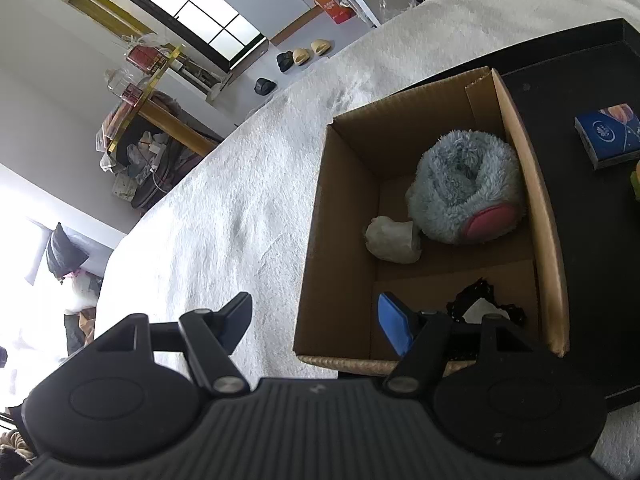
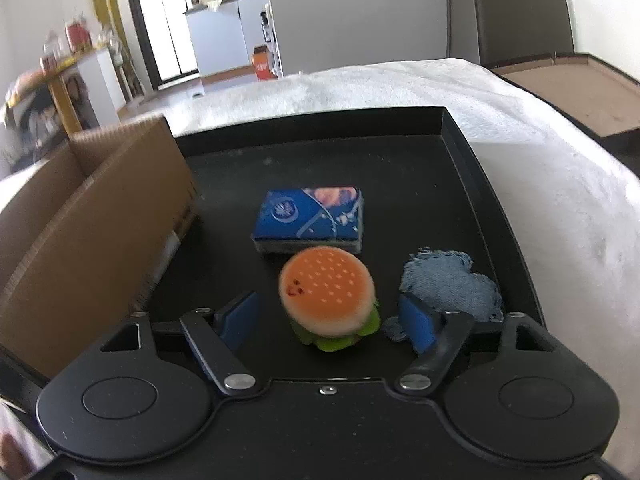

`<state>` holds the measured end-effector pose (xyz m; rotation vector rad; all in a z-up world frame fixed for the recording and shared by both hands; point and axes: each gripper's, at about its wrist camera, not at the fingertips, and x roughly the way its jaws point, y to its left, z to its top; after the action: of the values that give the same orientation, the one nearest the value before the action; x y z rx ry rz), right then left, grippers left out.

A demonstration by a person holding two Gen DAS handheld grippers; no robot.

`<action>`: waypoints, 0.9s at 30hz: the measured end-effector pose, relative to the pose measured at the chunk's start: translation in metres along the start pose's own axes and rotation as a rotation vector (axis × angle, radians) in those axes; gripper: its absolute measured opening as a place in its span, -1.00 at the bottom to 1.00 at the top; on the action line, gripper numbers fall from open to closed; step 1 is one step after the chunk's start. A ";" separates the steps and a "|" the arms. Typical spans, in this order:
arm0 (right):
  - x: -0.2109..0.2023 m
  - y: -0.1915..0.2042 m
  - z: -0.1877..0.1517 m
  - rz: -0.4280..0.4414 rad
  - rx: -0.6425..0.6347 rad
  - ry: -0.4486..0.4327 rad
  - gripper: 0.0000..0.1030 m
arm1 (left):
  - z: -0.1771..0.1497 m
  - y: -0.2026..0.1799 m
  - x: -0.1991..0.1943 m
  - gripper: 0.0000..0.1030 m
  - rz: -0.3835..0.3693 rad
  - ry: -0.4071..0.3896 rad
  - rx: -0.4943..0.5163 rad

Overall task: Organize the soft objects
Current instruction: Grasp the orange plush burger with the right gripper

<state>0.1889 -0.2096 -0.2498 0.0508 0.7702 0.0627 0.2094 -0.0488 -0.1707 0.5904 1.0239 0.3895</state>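
Cardboard box (image 1: 344, 200) already held fluffy grey plush (image 1: 464, 184), pale bundle (image 1: 394, 238), black lace piece (image 1: 486, 300).

Left gripper (image 1: 316, 322) wide, empty, at box's 6 o'clock rim.

Right gripper (image 2: 326, 318) wide, straddling burger plush (image 2: 328, 300).

Tissue pack (image 2: 310, 216) at burger's 12 o'clock, denim patch (image 2: 448, 286) at 3 o'clock, both left on black tray (image 2: 456, 148).

A lived-in home: pairs of tan slippers (image 1: 311, 51) lie on the floor by a large dark-framed window (image 1: 188, 8), a cluttered wooden shelf (image 1: 160, 108) stands against the wall, and white kitchen cabinets (image 2: 224, 36) carry jars and bottles in the background.
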 end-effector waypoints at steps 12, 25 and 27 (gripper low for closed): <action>-0.004 -0.007 -0.001 -0.028 -0.016 0.011 -0.19 | 0.001 -0.002 -0.002 0.33 0.005 -0.003 0.007; -0.038 0.000 0.012 -0.041 -0.033 -0.061 -0.19 | -0.006 0.017 -0.008 0.33 -0.038 -0.030 -0.064; -0.042 0.002 0.014 -0.047 -0.045 -0.066 -0.19 | -0.007 0.021 -0.009 0.33 -0.048 -0.035 -0.078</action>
<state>0.1686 -0.2111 -0.2105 -0.0081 0.7033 0.0340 0.1981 -0.0353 -0.1548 0.5001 0.9828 0.3741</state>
